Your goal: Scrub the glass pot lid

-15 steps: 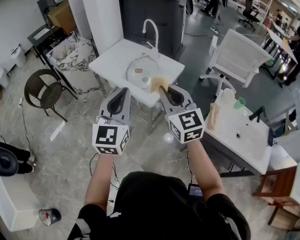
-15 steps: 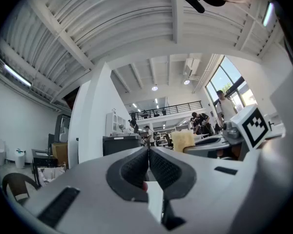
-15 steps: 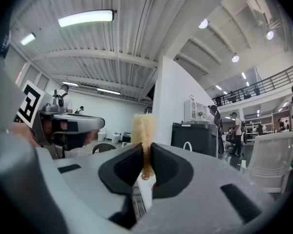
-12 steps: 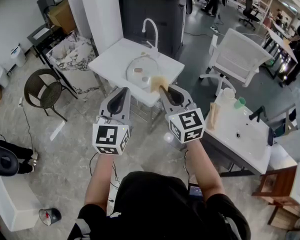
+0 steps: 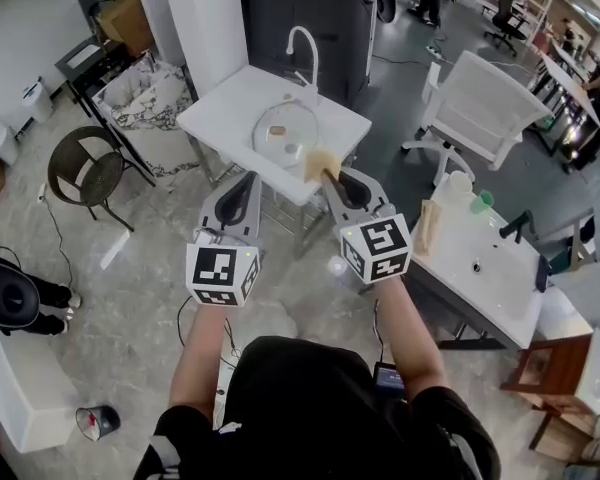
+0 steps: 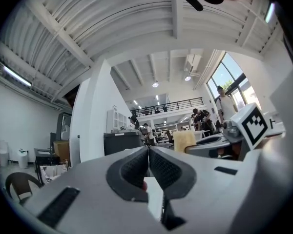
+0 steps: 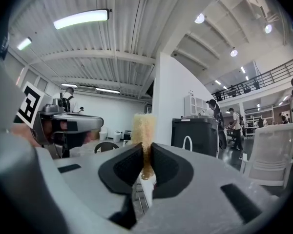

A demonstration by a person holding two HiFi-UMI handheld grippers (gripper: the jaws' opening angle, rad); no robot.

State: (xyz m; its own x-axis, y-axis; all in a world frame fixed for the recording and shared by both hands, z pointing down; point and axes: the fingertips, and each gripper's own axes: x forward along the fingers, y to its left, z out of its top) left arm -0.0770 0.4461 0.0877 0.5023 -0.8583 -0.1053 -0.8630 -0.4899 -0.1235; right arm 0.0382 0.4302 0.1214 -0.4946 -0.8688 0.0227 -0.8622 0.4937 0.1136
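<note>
Skidding may follow, since the glass pot lid [image 5: 285,131] lies unheld on the tabletop [image 5: 220,118] ahead of both, the left hand-held gripper [image 6: 148,152] pressed together empty, the right hand-held gripper [image 7: 146,152] pinching the sponge [image 7: 144,128].

Two small things [image 5: 277,130] on the glass pot lid [image 5: 302,123] are too small to identify
</note>
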